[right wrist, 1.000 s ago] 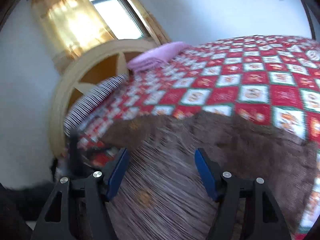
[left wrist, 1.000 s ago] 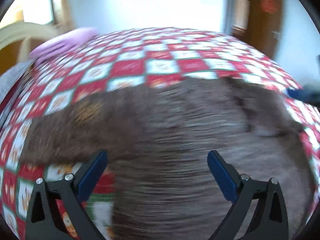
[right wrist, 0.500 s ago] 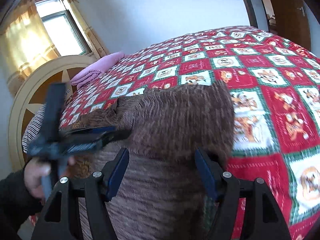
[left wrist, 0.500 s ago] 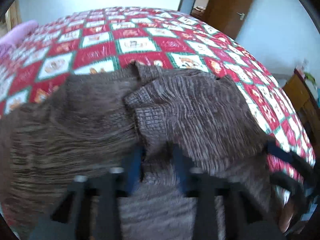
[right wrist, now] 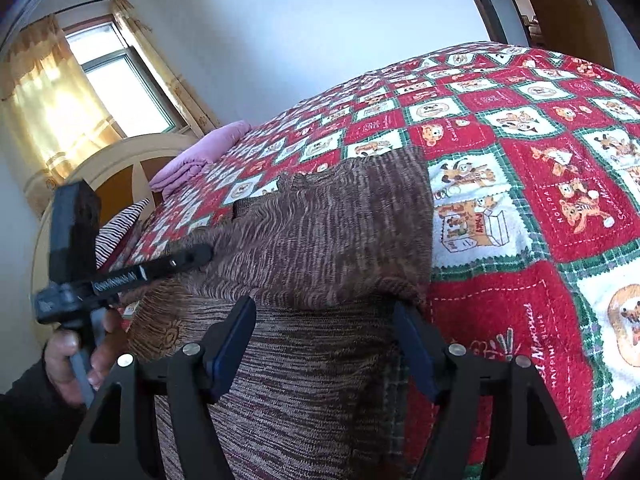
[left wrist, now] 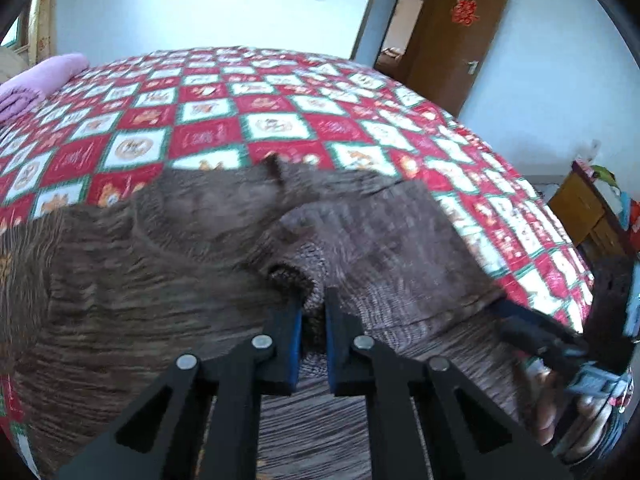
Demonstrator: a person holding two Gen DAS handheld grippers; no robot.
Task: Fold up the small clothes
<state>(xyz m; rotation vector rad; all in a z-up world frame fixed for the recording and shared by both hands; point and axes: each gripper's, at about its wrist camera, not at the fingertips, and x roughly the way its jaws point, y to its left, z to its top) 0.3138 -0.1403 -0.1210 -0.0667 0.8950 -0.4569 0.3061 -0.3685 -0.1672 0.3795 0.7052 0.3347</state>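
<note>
Item: brown knitted sweater (left wrist: 168, 272), one, lying flat on the near part of the checked quilt (left wrist: 280, 128); one side panel already turned inward over the body, its folded edge crossing the garment (right wrist: 340, 240).

Step in hand, by judgement: second fold of the sweater, mid-way; one flap laid, the rest still spread toward the pillow end of the quilt.

Left gripper (left wrist: 312, 332): clenched on a raised tuck of the sweater, blue pads nearly together with knit bunched between them, near the middle of the garment. Seen also from the right wrist camera (right wrist: 192, 258), reaching in over the sweater's far-left part.

Right gripper (right wrist: 324, 344): released, jaws wide, hovering above the sweater's near edge just under the folded flap; contact with the cloth not determinable. Visible in the left view only as a blurred dark shape (left wrist: 536, 332) at the sweater's right edge.

Next move, by judgement: lifting the pinched tuck and carrying it across the garment, right claw needing to close on the matching edge first so the fold stays square.

Count:
- sweater: 1
- grippers: 2
- quilt: 1
- pink folded cloth (right wrist: 200, 152), beyond the sweater at the quilt's head end: 1
- striped cushion (right wrist: 120, 224), left of the sweater: 1
- wooden door (left wrist: 452, 40), beyond the quilt: 1
</note>
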